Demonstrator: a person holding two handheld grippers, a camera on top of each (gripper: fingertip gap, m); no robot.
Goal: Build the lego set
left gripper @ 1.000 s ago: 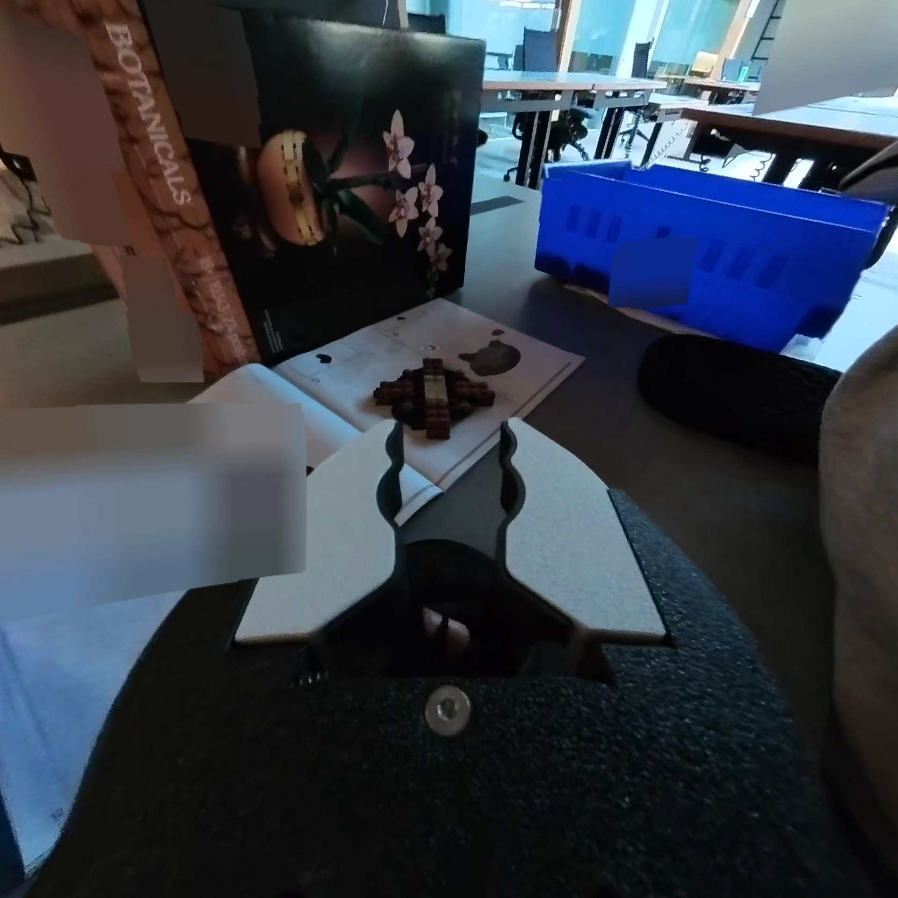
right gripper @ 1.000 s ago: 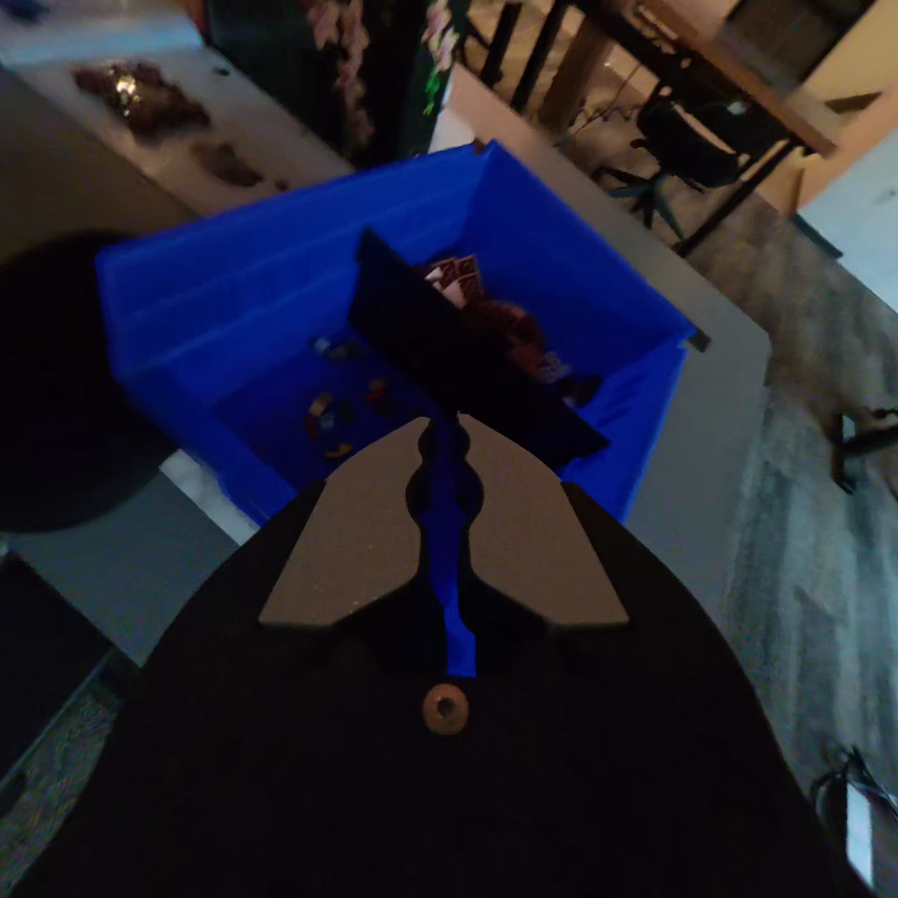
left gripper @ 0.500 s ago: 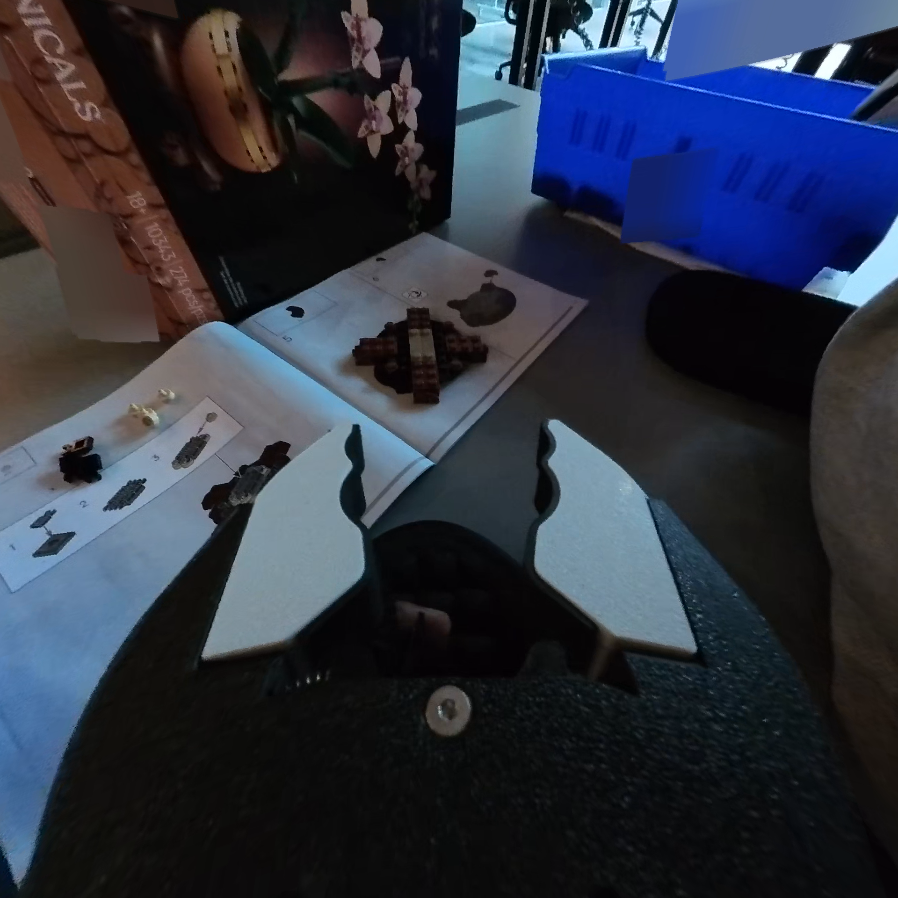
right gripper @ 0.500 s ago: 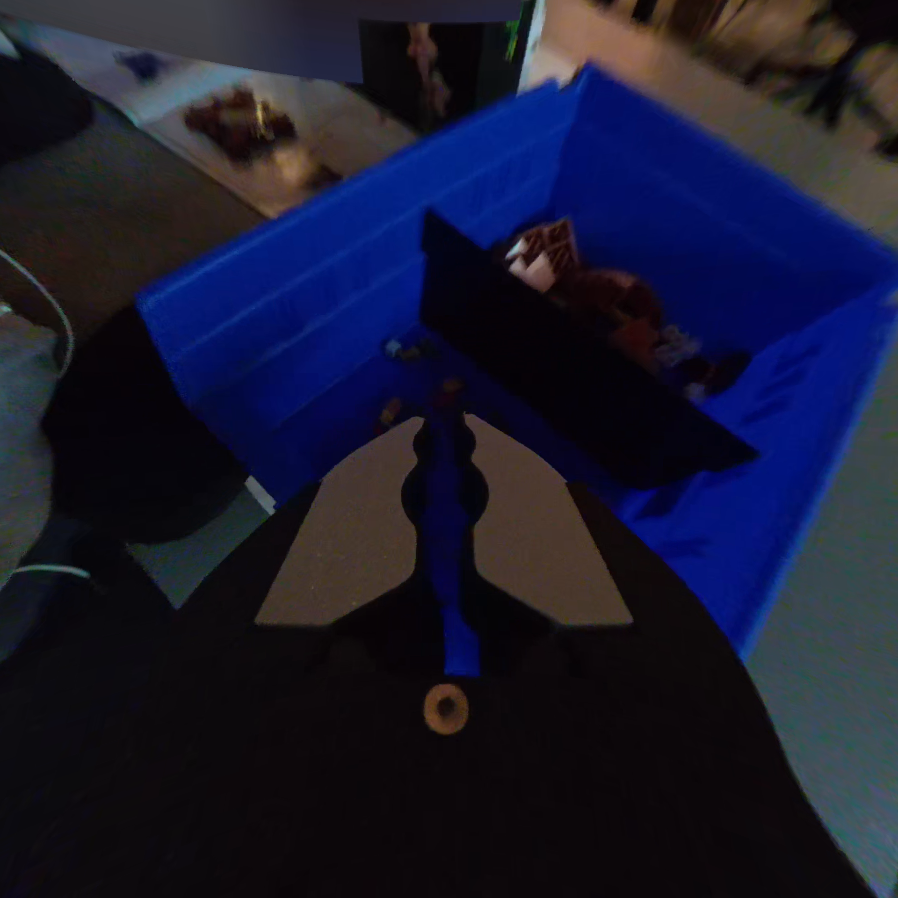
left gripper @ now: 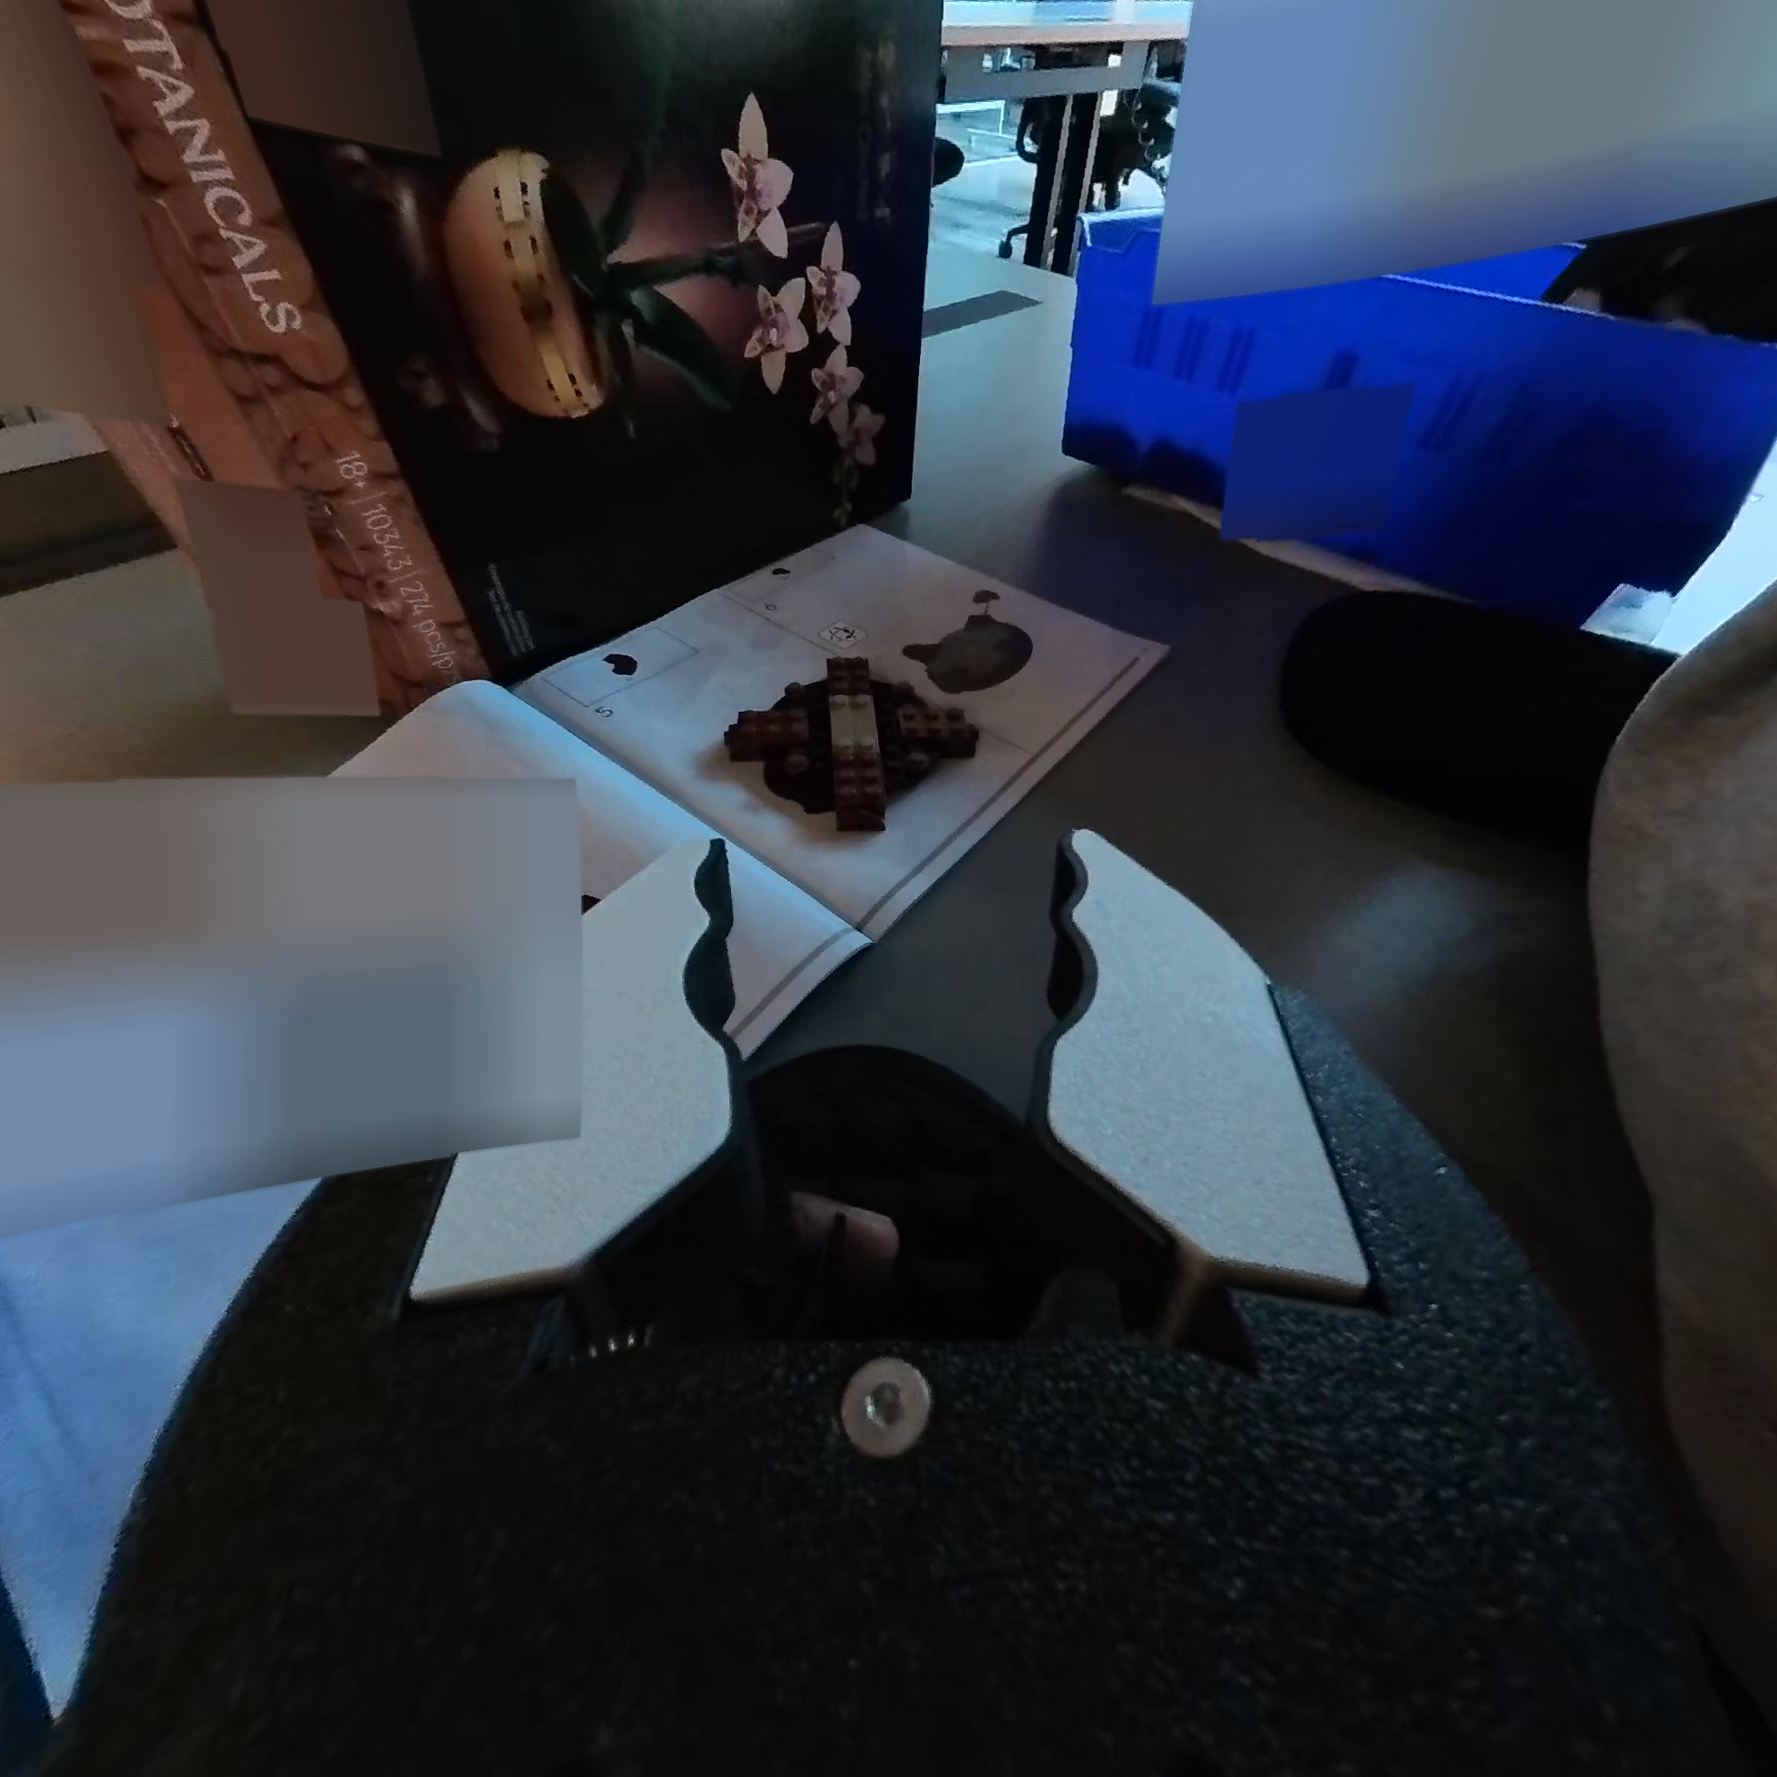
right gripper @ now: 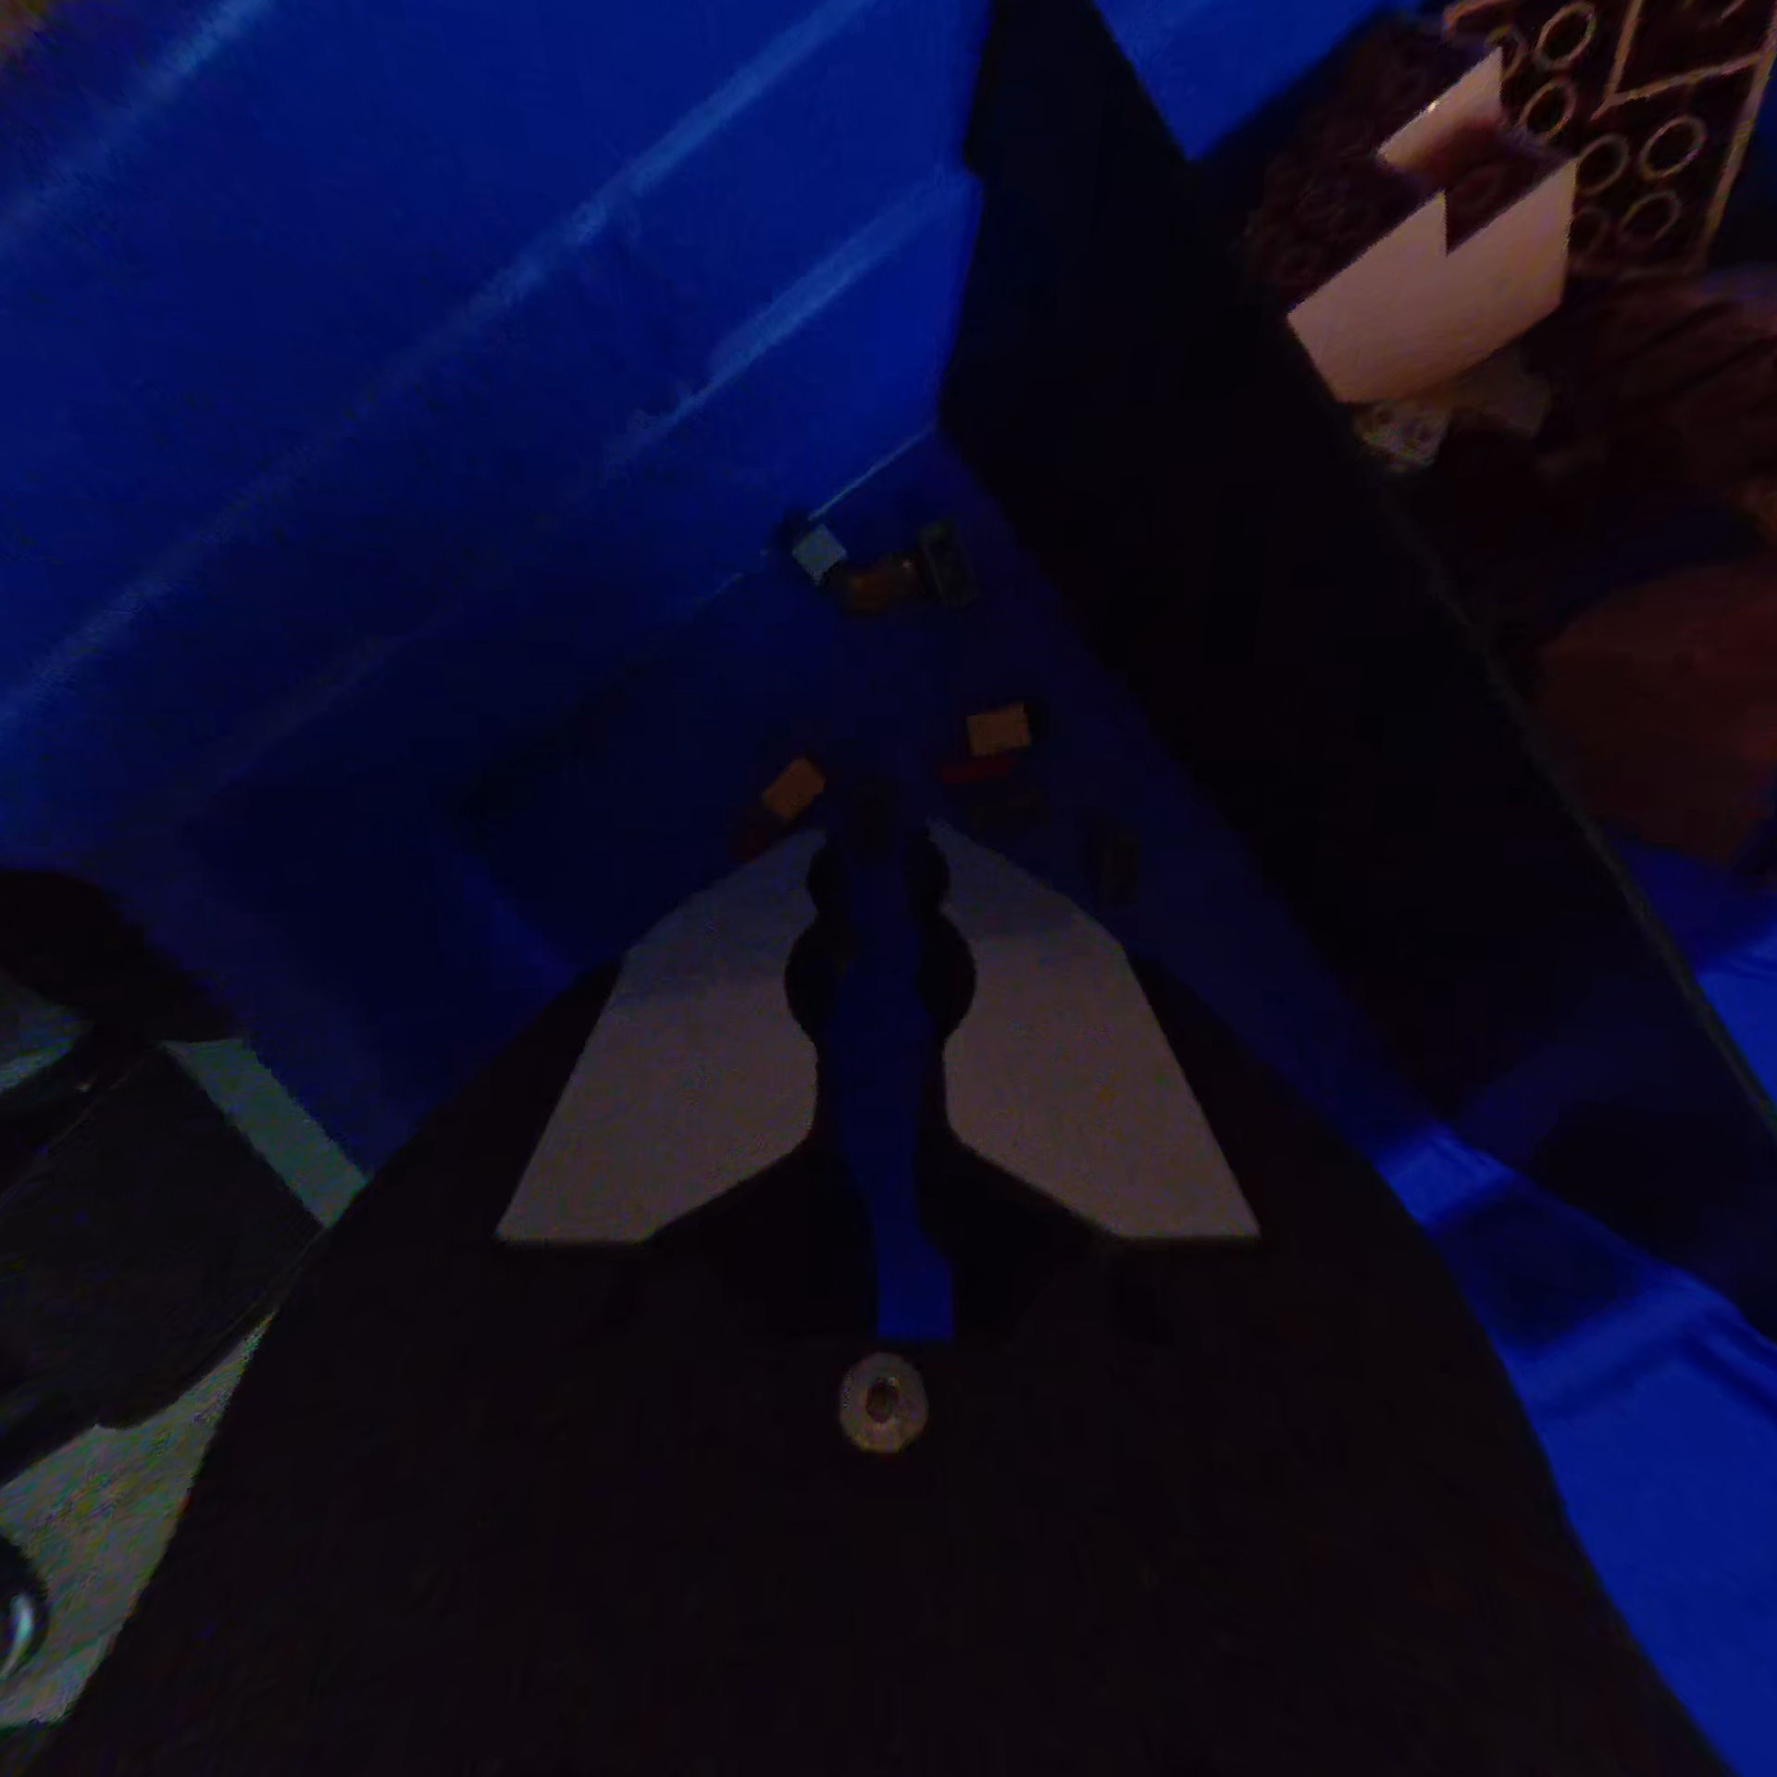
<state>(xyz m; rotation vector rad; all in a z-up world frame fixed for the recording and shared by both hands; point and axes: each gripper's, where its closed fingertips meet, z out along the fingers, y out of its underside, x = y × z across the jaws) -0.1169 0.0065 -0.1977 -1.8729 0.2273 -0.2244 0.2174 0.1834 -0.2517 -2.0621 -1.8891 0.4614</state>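
My left claw hangs wide open and bare just above the desk, its left fingertip over the near corner of an open instruction booklet. At twelve o'clock from it, close ahead, a small brown brick build with a pale strip on top lies on the booklet's right page. A dark box printed with orchids stands upright behind the booklet at eleven o'clock, and a blue bin sits at two o'clock. My right claw is down inside that blue bin, its fingers parted by a narrow gap and gripping nothing, loose small bricks scattered just ahead on the bin floor, a black divider at two o'clock.
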